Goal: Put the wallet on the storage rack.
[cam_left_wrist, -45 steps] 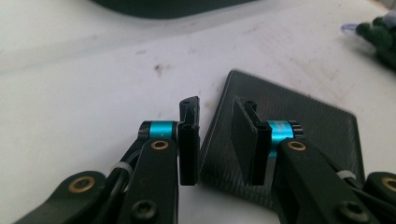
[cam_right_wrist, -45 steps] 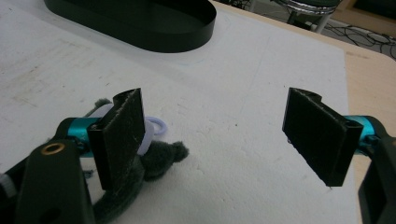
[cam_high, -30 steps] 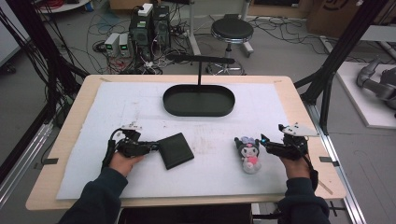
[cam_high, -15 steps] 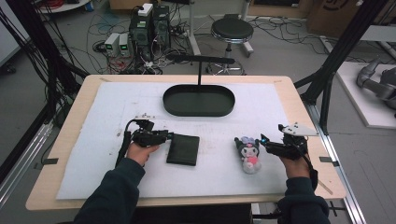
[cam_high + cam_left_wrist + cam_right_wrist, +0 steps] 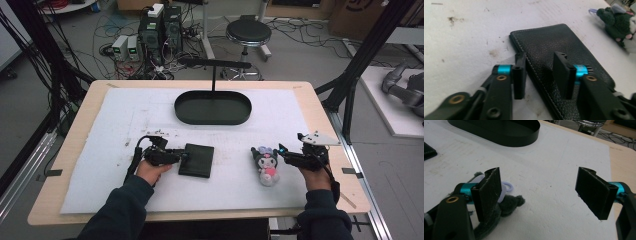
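A black leather wallet lies flat on the white mat, left of centre. My left gripper is at its left edge and open. In the left gripper view, one jaw stands on the mat beside the wallet and the other over its leather, so the left gripper straddles the stitched edge. A dark plush toy with a pink front lies to the right. My right gripper is beside it, wide open. In the right gripper view, its left jaw sits against the plush toy's fur, and nothing is between the right gripper's fingers.
A black oval tray stands at the back centre of the mat, with a T-shaped black stand behind it. The tray is far ahead of the right gripper. The table's wooden rim borders the mat.
My left gripper has moved right up to the wallet, which shifted slightly right and turned squarer. The right gripper and the plush toy have stayed put.
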